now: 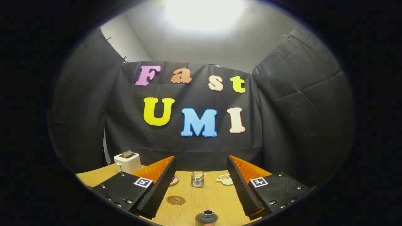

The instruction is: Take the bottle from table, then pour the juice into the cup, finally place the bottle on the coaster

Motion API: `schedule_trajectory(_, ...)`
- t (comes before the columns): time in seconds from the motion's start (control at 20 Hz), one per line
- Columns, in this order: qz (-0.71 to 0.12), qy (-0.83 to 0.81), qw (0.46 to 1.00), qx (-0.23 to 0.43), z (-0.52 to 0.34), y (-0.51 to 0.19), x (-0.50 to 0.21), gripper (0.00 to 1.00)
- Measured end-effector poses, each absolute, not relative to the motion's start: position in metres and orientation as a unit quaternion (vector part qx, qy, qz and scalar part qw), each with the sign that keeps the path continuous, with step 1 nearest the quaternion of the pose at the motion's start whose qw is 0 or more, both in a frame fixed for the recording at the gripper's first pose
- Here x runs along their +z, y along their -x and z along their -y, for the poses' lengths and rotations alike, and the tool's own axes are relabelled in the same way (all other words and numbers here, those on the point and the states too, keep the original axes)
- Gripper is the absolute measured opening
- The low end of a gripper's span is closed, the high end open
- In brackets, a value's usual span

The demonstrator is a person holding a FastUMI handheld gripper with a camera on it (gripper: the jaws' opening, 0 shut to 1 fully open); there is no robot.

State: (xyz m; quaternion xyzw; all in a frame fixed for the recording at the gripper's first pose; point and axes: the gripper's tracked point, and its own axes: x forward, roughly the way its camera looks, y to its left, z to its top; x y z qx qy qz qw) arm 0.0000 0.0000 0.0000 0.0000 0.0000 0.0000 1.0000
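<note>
My gripper is open, its two fingers spread wide over the wooden table with nothing pressed between them. The top of a dark bottle with a round open mouth stands low between the fingers, close to me. A round brown coaster lies flat on the table just ahead and left of the bottle, beside the left finger. A clear glass cup stands farther on, between the fingers and beyond the coaster.
A white toaster with a slice of bread in it stands at the far left of the table. A small plate peeks out behind the left finger. A white dish with a handle sits right of the cup.
</note>
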Motion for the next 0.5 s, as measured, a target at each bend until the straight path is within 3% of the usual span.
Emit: schedule_trajectory(0.5,0.008,-0.006,1.000,-0.005,0.005,-0.019,0.011,0.97)
